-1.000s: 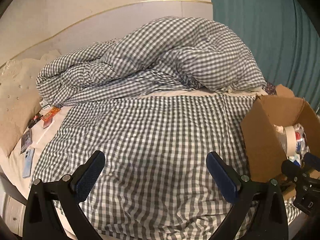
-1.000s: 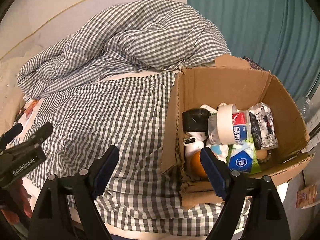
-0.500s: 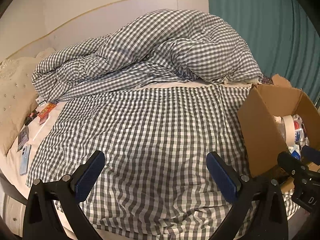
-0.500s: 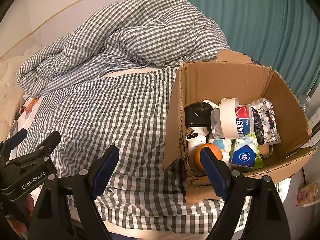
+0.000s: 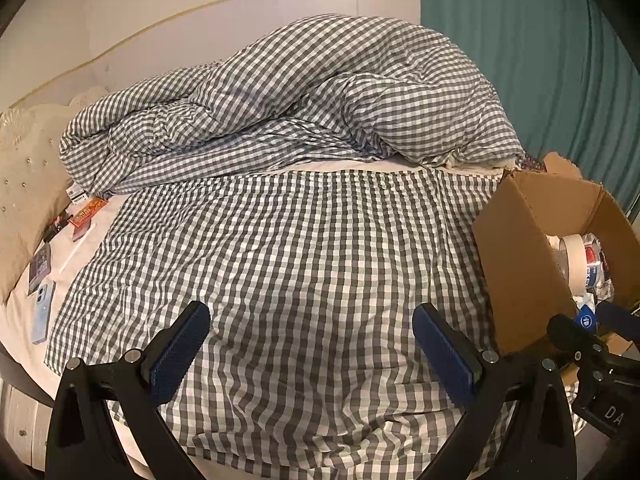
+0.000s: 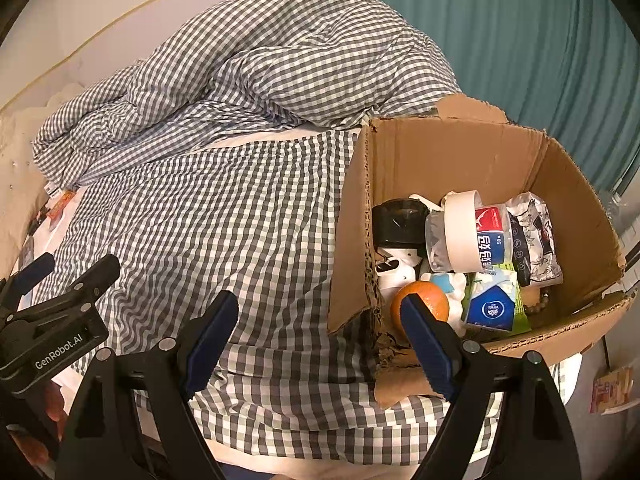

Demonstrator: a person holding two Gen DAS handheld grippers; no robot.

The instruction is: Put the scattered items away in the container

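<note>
Both grippers — left gripper, right gripper — spread wide, empty; corrugated cardboard box on crumpled gingham sheet.

Box on the bed's right edge — orange inside, duvet behind

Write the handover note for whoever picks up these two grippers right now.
Left gripper: open, empty, above the checked sheet.
Right gripper: open, empty, at the near corner of the cardboard box.
Done: the box already holds an orange, tape roll, tissue pack, black jar and other bits.
Left: small things lie along the bed's left edge by the pillow: a phone, a dark card pack and an orange packet. Whether they belong to the job cannot be told.
</note>
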